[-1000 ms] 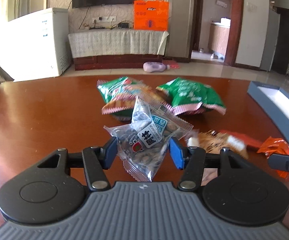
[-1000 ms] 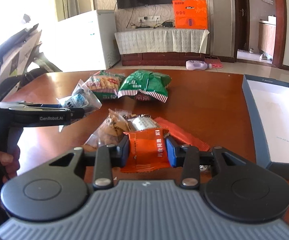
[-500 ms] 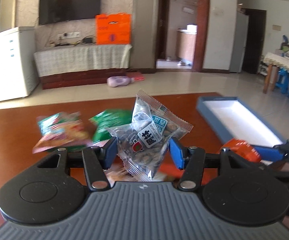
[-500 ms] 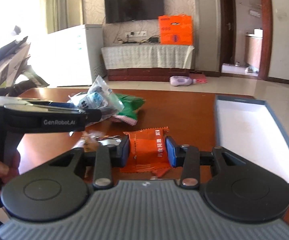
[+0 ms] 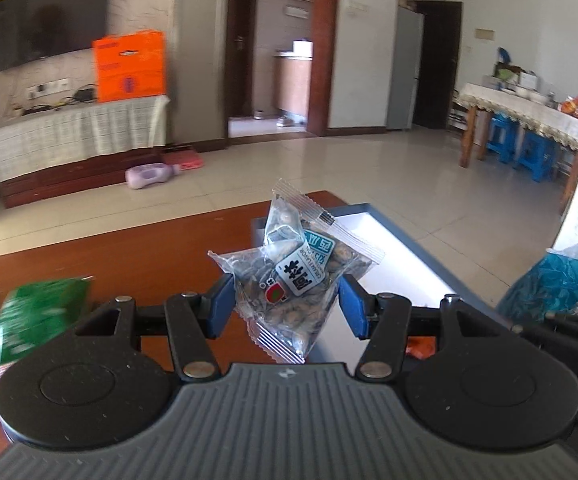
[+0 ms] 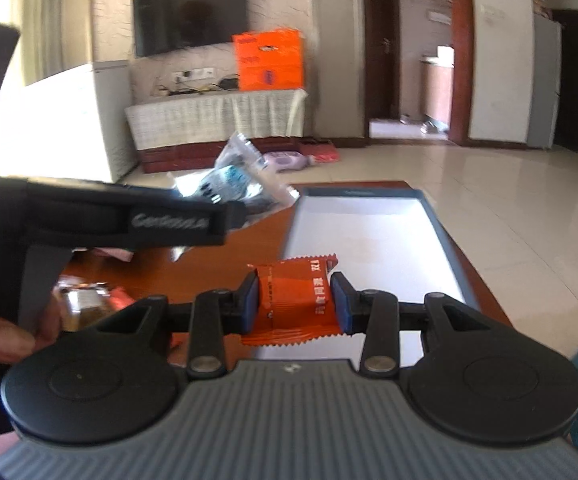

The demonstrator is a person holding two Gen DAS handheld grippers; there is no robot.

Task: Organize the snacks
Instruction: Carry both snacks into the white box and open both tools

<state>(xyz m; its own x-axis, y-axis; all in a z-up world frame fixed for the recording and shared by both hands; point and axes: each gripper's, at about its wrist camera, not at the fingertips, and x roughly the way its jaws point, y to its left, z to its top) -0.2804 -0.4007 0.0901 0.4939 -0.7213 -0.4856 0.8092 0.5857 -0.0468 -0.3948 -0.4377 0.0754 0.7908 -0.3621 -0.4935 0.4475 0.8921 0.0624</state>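
My left gripper (image 5: 287, 306) is shut on a clear packet of sunflower seeds (image 5: 293, 276), held above the brown table near the left wall of the blue-rimmed white box (image 5: 405, 256). In the right wrist view the same packet of seeds (image 6: 231, 182) hangs ahead of the left gripper's black body (image 6: 129, 220). An orange snack packet (image 6: 295, 296) is clamped in my right gripper (image 6: 295, 300), which is shut on it and hovers over the near end of the box (image 6: 353, 240). A green bag (image 5: 37, 316) lies blurred at the left.
Wrapped snacks (image 6: 85, 304) lie on the table under the left gripper, beside a person's hand (image 6: 5, 336). A teal plastic bag (image 5: 553, 284) sits to the right of the box. The table's far edge (image 5: 129, 228) runs just beyond the box.
Both grippers have swung right with their packets, from above the snack pile to the box. The green bags have slid to the left edge of the left wrist view.
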